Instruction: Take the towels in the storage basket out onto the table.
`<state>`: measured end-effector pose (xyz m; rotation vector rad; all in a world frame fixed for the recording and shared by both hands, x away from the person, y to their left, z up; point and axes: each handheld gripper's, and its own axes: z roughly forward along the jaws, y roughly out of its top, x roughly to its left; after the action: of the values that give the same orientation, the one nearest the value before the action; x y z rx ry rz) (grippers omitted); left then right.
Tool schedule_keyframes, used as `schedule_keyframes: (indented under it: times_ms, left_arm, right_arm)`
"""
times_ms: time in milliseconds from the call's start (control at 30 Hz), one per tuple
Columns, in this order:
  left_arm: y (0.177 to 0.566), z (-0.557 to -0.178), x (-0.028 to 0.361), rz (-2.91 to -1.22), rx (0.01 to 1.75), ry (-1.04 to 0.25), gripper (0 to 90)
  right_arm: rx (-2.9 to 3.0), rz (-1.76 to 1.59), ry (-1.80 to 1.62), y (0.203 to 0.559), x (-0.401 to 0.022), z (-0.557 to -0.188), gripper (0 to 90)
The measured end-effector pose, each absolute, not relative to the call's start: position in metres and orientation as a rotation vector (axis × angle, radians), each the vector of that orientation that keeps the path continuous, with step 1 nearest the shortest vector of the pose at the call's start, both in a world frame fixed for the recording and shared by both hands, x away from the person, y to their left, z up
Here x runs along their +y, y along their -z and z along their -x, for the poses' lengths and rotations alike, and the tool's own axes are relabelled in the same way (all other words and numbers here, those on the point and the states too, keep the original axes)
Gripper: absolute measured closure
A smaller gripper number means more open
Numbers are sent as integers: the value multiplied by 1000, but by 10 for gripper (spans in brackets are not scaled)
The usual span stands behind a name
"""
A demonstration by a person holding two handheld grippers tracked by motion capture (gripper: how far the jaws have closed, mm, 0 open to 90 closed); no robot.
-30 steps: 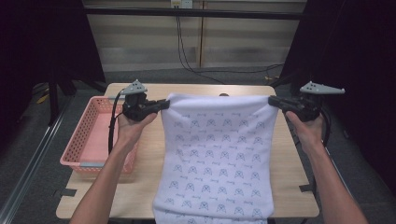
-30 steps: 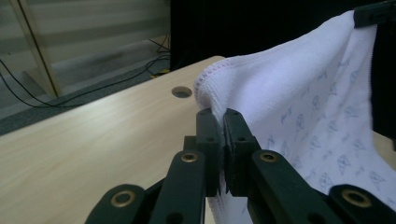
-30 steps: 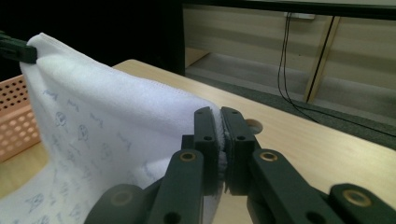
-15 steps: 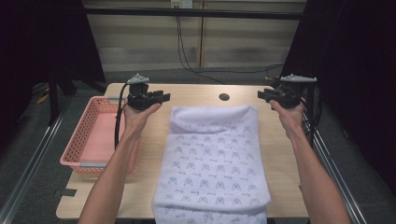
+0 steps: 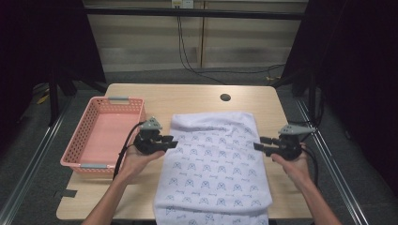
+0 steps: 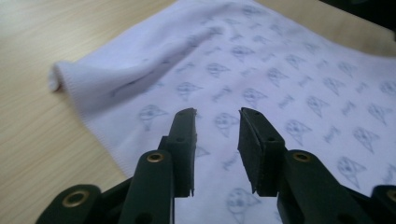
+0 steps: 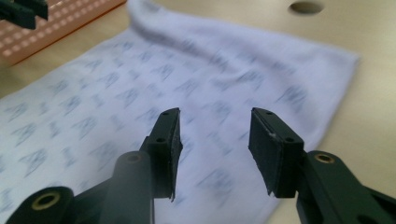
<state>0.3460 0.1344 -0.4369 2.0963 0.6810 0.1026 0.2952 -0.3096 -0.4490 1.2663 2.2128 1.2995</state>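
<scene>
Both grippers have let go of the towel's far corners and come down to its long sides; the left gripper (image 5: 171, 142) jaws have just been narrowing, the right gripper (image 5: 261, 143) jaws widening, nothing between either pair. Soft white printed towel (image 5: 213, 168) lies flat on the wooden table (image 5: 197, 96), long axis toward the person, its near end hanging over the edge, beside the pink basket (image 5: 84, 140).
</scene>
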Motion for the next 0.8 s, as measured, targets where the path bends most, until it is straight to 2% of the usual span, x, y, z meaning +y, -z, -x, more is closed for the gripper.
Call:
schedule_keyframes:
  times_ms: [33, 67, 133, 200, 300, 433, 500, 567, 700, 733, 800]
  left_arm:
    - [437, -337, 126, -2105, 674, -81, 695]
    - [438, -332, 120, -2129, 651, -130, 703]
    - [446, -328, 110, -2119, 683, -24, 696]
    - [455, -323, 102, -2196, 628, -57, 679]
    - [473, -318, 104, -2193, 681, 23, 655]
    - [495, -312, 109, -2271, 691, -16, 611]
    - [495, -311, 112, -2273, 685, -25, 648]
    - [495, -306, 112, -2297, 665, -86, 732]
    - [495, -292, 117, -2295, 641, -18, 850]
    - [495, -287, 118, -2299, 633, -12, 857]
    - [495, -280, 119, -2302, 621, 21, 865]
  right_arm:
    - [2237, -1275, -1305, 456, -307, -288, 530]
    - [2274, -1268, -1278, 463, -302, -281, 519]
    - [2325, -1256, -1236, 471, -297, -275, 505]
    - [2365, -1239, -1214, 476, -293, -269, 500]
    - [2357, -1257, -1244, 481, -294, -264, 494]
    - [2395, -1238, -1160, 494, -289, -265, 472]
    - [2417, -1226, -1093, 500, -285, -267, 473]
    - [2405, -1187, -1044, 502, -282, -264, 534]
    - [2422, -1196, -1033, 499, -284, -254, 809]
    - [2453, -1172, -1021, 498, -285, -251, 844]
    - [2465, -1195, -1022, 497, -287, -242, 855]
